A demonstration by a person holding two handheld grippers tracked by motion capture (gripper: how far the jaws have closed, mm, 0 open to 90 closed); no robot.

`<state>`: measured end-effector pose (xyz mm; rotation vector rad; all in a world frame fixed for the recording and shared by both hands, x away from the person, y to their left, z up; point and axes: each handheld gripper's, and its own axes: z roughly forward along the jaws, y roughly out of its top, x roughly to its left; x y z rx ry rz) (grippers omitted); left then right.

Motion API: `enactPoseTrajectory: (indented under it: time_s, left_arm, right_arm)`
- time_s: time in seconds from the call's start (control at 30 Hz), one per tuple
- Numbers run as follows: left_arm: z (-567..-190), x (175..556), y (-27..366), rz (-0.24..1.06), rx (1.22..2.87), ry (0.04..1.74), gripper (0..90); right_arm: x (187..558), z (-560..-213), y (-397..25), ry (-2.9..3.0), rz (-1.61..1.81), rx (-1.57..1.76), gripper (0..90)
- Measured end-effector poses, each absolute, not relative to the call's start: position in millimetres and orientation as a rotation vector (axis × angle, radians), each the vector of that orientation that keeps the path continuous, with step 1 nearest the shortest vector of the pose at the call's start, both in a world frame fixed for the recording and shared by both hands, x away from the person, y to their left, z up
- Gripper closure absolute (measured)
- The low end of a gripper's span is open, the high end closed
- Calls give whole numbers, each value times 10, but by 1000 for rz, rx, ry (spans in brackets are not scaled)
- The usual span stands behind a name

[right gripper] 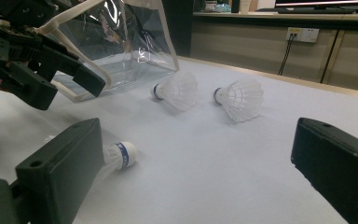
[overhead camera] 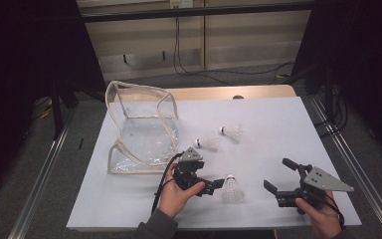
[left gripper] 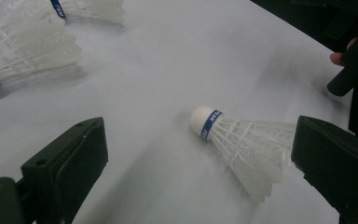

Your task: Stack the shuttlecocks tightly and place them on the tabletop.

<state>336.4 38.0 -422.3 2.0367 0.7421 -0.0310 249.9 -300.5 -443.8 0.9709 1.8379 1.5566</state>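
Three shuttlecocks lie on the white table (overhead camera: 278,124). Nearest shuttlecock (left gripper: 242,144) rests between the wide-open jaws of the left gripper (overhead camera: 214,185), untouched, its feathers partly behind one jaw (the skirt edge is blurred). Right gripper (overhead camera: 278,175), also open and empty, sits well apart beside it. Beyond the left gripper lie two more shuttlecocks (overhead camera: 208,143) (overhead camera: 231,132) and a crumpled clear bag (overhead camera: 142,124).

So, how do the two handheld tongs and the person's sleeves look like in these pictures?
Both tongs, the left tongs and the right tongs, are black, each with two blocky, flat-faced jaws. Each carries a grey three-cornered plate with small holes on top. A black cable loops from the left one. The person wears a dark grey sleeve on the left arm.
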Motion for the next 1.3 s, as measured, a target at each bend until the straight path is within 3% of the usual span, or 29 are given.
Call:
enactPoseTrajectory:
  time_s: [1.3]
  left_arm:
    - [-4219, 3279, 865, -34, 2002, 680, 39]
  right_arm:
    - [2501, -4437, -3004, 1835, 1549, 969, 16]
